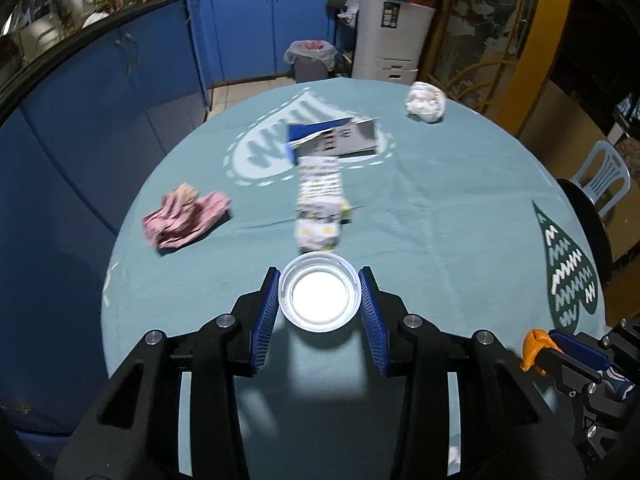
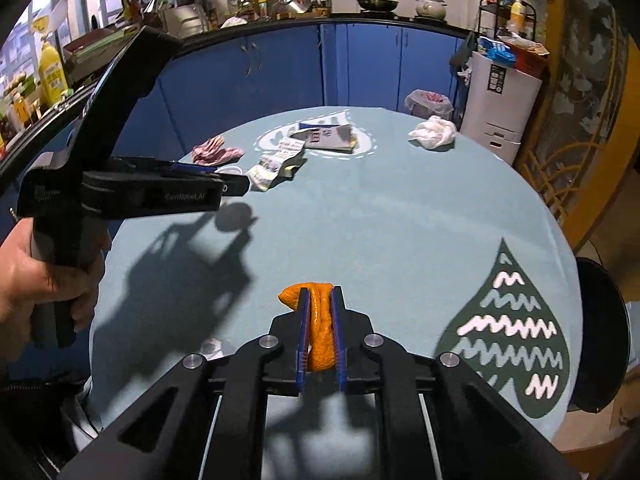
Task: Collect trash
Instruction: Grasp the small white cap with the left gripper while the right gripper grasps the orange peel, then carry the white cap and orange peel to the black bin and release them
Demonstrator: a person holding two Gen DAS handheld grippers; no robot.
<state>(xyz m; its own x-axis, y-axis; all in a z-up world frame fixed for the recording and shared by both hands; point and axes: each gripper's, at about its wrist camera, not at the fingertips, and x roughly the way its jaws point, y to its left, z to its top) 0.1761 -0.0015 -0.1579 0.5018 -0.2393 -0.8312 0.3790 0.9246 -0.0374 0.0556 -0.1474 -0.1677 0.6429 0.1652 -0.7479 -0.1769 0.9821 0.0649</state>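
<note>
My left gripper [image 1: 319, 280] is shut on a clear plastic cup [image 1: 319, 297] and holds it above the round table [image 1: 440, 220]; the cup's shadow lies on the cloth below. My right gripper [image 2: 320, 296] is shut on an orange peel [image 2: 318, 332], held above the table's near edge; it also shows in the left wrist view [image 1: 534, 346]. On the table lie a crumpled pink wrapper [image 1: 184, 216], a flattened printed carton [image 1: 320, 200], a blue and grey box [image 1: 336, 136] and a white crumpled tissue [image 1: 426, 101].
A lined bin [image 1: 310, 56] stands on the floor beyond the table's far edge. A white appliance [image 1: 394, 32] is next to it. Blue cabinets [image 1: 120, 100] run along the left. A chair [image 1: 604, 176] stands at the right.
</note>
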